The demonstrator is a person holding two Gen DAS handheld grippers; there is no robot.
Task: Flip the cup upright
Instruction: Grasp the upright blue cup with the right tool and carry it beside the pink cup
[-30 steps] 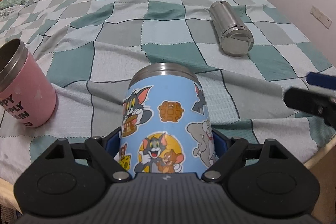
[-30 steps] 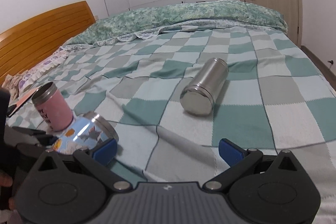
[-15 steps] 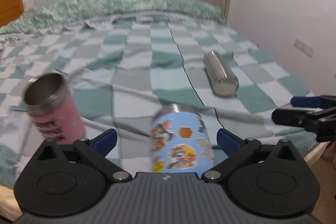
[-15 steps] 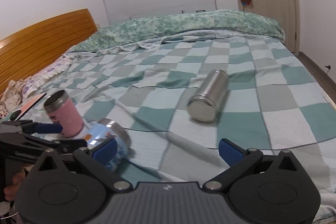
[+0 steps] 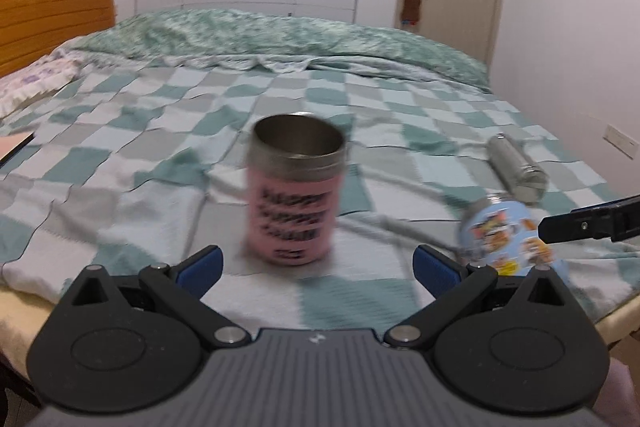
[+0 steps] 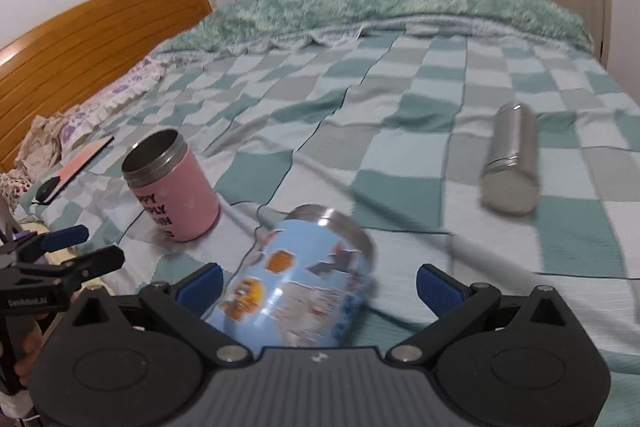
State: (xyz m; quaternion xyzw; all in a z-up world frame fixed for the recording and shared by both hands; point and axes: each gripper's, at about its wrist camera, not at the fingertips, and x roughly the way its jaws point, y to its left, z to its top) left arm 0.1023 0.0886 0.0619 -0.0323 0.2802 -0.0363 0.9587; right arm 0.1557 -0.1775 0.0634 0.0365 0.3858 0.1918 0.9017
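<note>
A blue cartoon-sticker cup (image 6: 304,279) lies on its side on the checked bedspread, between the open fingers of my right gripper (image 6: 320,281), not gripped. It also shows at the right of the left wrist view (image 5: 508,239). A pink cup (image 5: 294,191) stands upright with its steel mouth up, just beyond my open, empty left gripper (image 5: 318,263); it also shows in the right wrist view (image 6: 170,183). A steel cup (image 6: 510,165) lies on its side further right on the bed.
The bed's front edge runs just under both grippers. A wooden headboard (image 6: 80,47) is at the left, with pillows and a flat pink item (image 6: 80,163) near it. Wardrobes and a door stand behind the bed.
My left gripper let go of the blue cup, opened and swung left to face the pink cup. My right gripper moved left, bringing the blue cup between its fingers.
</note>
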